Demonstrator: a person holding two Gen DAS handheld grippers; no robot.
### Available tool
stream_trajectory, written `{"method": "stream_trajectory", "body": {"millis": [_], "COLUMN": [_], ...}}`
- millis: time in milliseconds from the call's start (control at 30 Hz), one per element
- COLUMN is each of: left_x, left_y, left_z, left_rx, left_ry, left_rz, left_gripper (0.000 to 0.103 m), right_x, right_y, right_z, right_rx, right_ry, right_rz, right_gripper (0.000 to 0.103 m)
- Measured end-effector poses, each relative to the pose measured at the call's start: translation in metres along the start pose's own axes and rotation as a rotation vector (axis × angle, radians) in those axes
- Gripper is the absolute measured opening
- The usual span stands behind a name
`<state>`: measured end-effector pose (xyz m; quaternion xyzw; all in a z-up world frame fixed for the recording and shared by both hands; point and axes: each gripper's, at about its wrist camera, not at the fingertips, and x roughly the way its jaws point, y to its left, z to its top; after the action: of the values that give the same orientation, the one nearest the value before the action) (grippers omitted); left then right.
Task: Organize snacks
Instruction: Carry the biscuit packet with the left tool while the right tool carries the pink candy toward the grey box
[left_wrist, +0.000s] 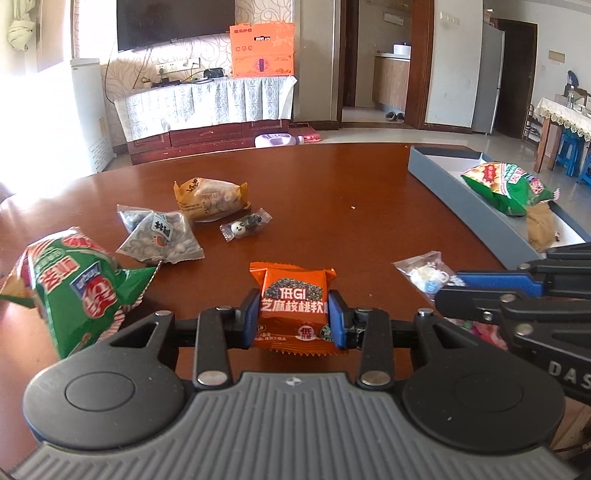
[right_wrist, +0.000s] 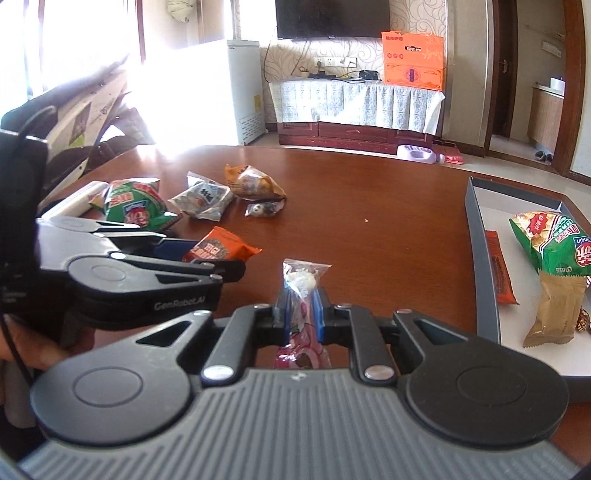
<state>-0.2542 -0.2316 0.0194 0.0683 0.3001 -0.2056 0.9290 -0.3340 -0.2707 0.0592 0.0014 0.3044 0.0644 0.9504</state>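
My left gripper (left_wrist: 293, 317) is shut on an orange snack packet (left_wrist: 293, 295) held just above the brown table; both also show in the right wrist view (right_wrist: 221, 249). My right gripper (right_wrist: 301, 314) is shut on a clear pink-and-white candy packet (right_wrist: 301, 282), whose tip shows in the left wrist view (left_wrist: 428, 273). The grey tray (right_wrist: 484, 280) at the right holds a green chip bag (right_wrist: 554, 240), a tan packet (right_wrist: 554, 310) and a red-orange bar (right_wrist: 500, 269).
Loose snacks lie on the table (left_wrist: 332, 192) at the left: a green chip bag (left_wrist: 74, 291), a grey pyramid packet (left_wrist: 162, 236), a yellow packet (left_wrist: 210, 199), a small clear candy (left_wrist: 245, 225). A TV cabinet (left_wrist: 207, 107) stands beyond.
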Motion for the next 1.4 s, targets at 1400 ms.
{"method": "stream_trajectory", "body": {"millis": [1400], "left_x": [0.007], "left_y": [-0.057], "left_z": [0.033], "left_rx": [0.002], "left_ry": [-0.055], "left_rz": [-0.054], "left_gripper": [0.043], "right_x": [-0.042], "right_y": [-0.042], "right_z": [0.004], "right_rx": [0.078], "right_ry": [-0.134], "right_rz": [-0.050], "right_gripper": [0.015]}}
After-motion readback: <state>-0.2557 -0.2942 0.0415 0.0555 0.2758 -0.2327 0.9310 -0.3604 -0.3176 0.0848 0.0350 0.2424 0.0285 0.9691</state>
